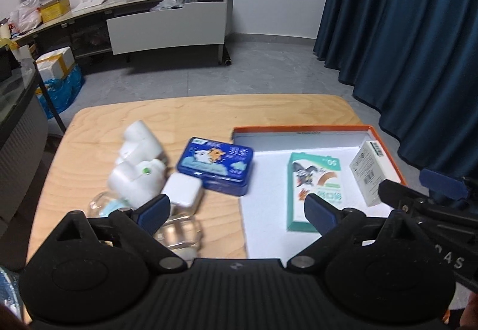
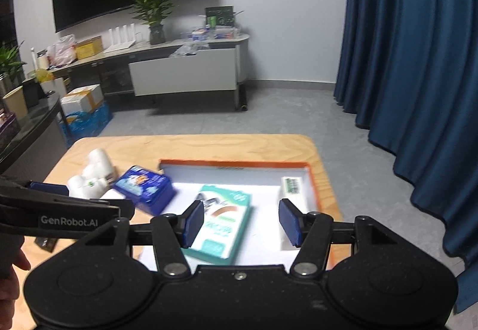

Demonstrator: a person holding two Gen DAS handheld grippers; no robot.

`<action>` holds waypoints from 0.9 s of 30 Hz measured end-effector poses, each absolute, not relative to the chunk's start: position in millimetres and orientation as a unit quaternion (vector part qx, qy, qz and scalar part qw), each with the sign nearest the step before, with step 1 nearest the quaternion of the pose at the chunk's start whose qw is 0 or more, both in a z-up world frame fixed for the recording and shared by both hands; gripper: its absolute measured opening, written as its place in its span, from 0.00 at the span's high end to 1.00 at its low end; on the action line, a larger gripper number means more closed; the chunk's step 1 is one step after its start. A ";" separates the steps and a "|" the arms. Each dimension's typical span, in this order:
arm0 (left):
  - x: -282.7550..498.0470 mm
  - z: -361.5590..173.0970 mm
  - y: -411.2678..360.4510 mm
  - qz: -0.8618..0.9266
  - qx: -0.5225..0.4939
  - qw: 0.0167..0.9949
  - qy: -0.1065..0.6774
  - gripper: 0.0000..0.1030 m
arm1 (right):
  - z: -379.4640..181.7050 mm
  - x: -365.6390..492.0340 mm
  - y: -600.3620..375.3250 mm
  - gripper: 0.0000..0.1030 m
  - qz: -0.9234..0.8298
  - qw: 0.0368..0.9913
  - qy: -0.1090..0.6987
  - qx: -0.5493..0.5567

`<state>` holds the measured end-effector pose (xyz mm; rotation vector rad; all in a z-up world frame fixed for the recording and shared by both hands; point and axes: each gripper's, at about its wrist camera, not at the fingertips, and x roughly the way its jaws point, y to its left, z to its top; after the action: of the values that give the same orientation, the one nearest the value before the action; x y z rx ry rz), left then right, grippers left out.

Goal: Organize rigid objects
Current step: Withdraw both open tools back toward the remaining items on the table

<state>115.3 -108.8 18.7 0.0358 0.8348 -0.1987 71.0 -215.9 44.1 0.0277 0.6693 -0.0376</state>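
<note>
An orange-rimmed tray [image 1: 301,129] [image 2: 236,163] with a white floor sits on the right of the wooden table. In it lie a green cartoon box [image 1: 316,186] [image 2: 227,222] and a white box [image 1: 369,171] [image 2: 294,189]. Left of the tray lie a blue tin [image 1: 216,165] [image 2: 143,188], a small white cube [image 1: 182,191], white pipe fittings [image 1: 137,162] [image 2: 92,174] and a clear plastic container [image 1: 176,234]. My left gripper [image 1: 236,210] is open and empty, over the tray's left edge. My right gripper [image 2: 242,224] is open and empty above the tray.
The wooden table [image 1: 191,111] [image 2: 209,144] has rounded corners. Beyond it are grey floor, a TV cabinet [image 1: 167,22] with a plant, blue curtains [image 1: 403,16] at the right, and boxes at the left. My right gripper also shows in the left wrist view [image 1: 430,198].
</note>
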 end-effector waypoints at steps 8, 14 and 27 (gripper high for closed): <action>106.2 20.8 -76.7 -0.077 0.005 0.911 0.405 0.04 | 44.6 67.5 -184.7 0.34 0.010 0.942 0.334 -0.002; 103.7 22.2 -59.8 -0.064 -0.003 0.913 0.403 0.04 | 44.6 68.3 -165.8 0.34 0.025 0.942 0.336 -0.011; 101.8 15.3 -28.7 -0.047 -0.020 0.913 0.405 0.04 | 41.1 73.4 -137.9 0.34 0.051 0.938 0.344 -0.020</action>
<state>101.8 -28.7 15.3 -0.0417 0.8338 -0.0971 73.4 -137.9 41.1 -0.0405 0.7020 0.1033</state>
